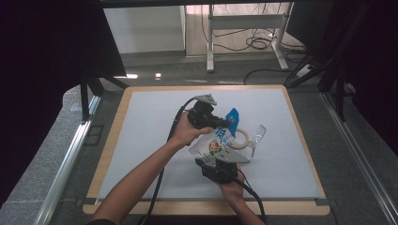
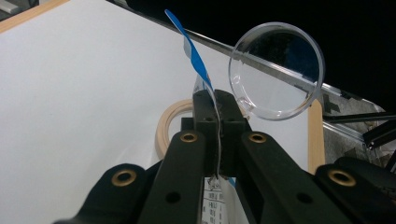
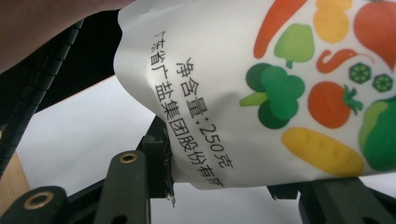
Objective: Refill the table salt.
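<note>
Pouch (image 1: 217, 143) pinched between left tool (image 2: 217, 100) and right tool (image 3: 219, 186), beside clear dish (image 2: 276, 70).

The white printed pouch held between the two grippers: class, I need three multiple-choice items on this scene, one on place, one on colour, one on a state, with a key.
1. Where does the light wooden ring lie?
A. on the white mat, beside the clear round plastic dish
B. on the floor
C. on a forearm

2. What colour is the top strip of the white printed pouch?
A. red
B. blue
C. black

3. What is the left gripper doing?
A. hanging open
B. clamping the ring
C. pinching the pouch's top edge

Key: 1 A, the ring rests on the mat next to the dish. 2 B, the strip shows blue. 3 C, its jaws close on the thin edge.
</note>
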The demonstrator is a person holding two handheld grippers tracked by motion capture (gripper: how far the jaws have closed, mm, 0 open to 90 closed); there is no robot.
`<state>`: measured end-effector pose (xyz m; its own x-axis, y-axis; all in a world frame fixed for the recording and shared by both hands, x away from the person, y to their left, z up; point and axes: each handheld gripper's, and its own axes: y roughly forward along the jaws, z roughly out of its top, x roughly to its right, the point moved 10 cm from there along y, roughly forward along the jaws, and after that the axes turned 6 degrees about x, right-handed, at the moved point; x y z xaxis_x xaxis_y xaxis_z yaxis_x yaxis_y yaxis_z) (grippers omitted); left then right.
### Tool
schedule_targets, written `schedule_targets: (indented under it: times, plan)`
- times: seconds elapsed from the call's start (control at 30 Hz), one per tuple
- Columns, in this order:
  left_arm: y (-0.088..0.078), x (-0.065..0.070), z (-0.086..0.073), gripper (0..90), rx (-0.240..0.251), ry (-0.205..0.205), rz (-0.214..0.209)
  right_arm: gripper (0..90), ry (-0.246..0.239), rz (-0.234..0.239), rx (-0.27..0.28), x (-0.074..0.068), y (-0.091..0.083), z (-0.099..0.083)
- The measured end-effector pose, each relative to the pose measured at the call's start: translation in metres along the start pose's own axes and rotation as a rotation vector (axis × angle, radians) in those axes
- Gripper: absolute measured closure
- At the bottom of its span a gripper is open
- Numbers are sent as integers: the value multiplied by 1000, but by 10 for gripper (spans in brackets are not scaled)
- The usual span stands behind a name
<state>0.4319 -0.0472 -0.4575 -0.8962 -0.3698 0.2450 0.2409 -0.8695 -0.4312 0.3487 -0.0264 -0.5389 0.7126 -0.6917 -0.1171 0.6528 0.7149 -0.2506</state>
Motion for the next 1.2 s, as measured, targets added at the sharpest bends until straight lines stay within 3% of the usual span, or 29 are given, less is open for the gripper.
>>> schedule_targets:
  times: [0.3,1.2]
  plan:
    - [2,0,4,898,-11,6,-5,529,27,2,18,1,-1,5]
    - [3,-1,3,898,-16,3,-11,531,28,14,30,1,-3,5]
